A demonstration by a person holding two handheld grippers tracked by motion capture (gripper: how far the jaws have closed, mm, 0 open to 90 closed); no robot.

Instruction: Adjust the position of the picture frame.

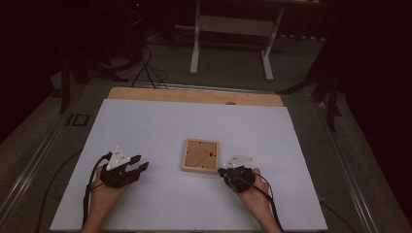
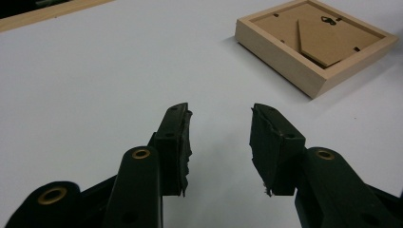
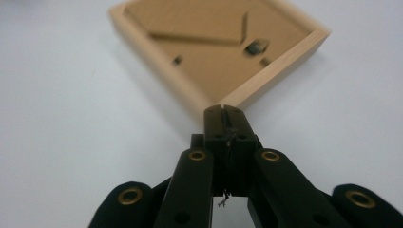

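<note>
I can read no brand or writing on the frame [image 1: 200, 155], which lies back-up on the white sheet [image 1: 145, 126], its brown backing board and small metal hanger showing. My right gripper [image 1: 224, 173] has its jaws pressed together on nothing, tips just at the frame's near corner; whether they touch it I cannot tell. My left gripper [image 1: 141, 162] sits well apart to the left, jaws partly spread and holding nothing, above bare sheet.

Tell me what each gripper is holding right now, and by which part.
Nothing is held. The left gripper is open over bare table. The right gripper is shut on nothing, its tips at a corner of the wooden picture frame.
</note>
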